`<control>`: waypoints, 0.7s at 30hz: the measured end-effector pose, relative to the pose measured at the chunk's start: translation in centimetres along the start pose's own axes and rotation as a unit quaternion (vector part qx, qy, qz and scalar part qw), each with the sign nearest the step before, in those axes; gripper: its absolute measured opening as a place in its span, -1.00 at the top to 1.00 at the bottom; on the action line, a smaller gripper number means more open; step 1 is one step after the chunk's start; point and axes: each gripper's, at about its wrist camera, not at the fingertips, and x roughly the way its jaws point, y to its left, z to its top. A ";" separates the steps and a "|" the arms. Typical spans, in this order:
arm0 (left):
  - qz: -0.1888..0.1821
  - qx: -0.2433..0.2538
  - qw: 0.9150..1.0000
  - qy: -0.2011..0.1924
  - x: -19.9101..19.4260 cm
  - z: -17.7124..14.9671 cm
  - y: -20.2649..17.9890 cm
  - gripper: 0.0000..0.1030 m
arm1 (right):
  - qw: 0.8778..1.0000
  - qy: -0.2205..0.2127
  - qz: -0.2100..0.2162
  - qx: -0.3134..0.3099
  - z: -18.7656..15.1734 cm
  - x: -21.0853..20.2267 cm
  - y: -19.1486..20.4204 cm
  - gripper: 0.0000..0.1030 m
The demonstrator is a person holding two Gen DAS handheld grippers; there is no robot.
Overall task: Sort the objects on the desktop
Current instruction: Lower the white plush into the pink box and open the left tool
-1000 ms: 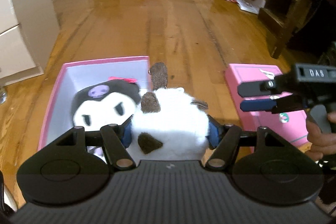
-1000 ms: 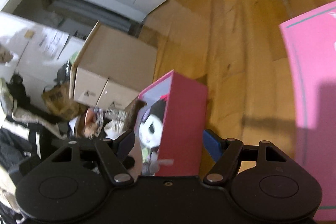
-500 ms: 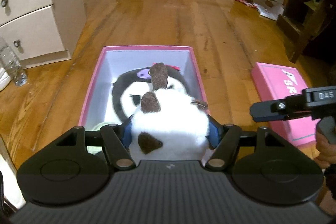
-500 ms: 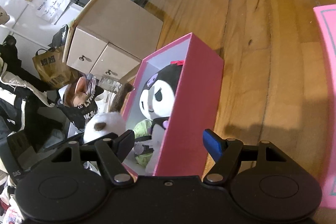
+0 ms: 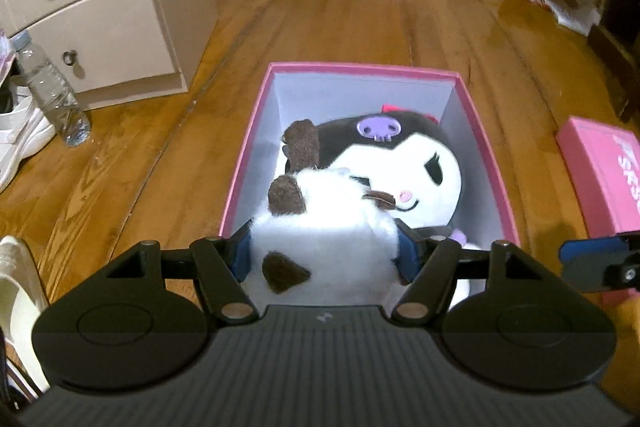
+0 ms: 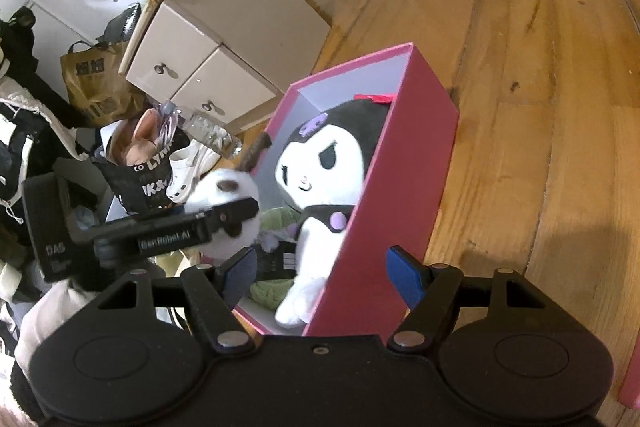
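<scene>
Since a second ago the left gripper (image 5: 324, 259) has carried the fluffy white-and-brown plush toy (image 5: 320, 227) over the open pink cardboard box (image 5: 248, 147), fingers clamped on it above the black-hooded plush doll (image 5: 400, 163) already inside. Release remains. The right gripper (image 6: 322, 273) hovers wide apart, empty, beside the box; the pink lid (image 5: 604, 171) lies unplaced on the floor.

Warm indoor light; floor (image 5: 360, 7) glare; fisheye-bent edges; right view slightly blurred.
</scene>
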 end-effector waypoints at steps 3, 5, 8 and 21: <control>-0.022 -0.008 0.999 0.023 1.2 0.0 -0.1 -0.30 | 1.000 0.004 -0.003 0.006 -0.2 0.1 -0.6 -0.49; -0.021 0.007 1.000 0.020 1.5 0.1 -0.9 -0.29 | 1.000 0.006 -0.005 0.007 -0.3 0.0 -0.9 -0.49; -0.016 0.038 0.999 0.012 1.9 0.6 -2.3 -0.28 | 1.000 0.003 -0.012 0.008 -0.3 -0.4 -1.4 -0.49; -0.045 0.023 0.998 0.027 -0.6 0.2 -2.4 -0.31 | 0.999 -0.021 -0.021 0.021 -0.1 -1.9 -2.3 -0.49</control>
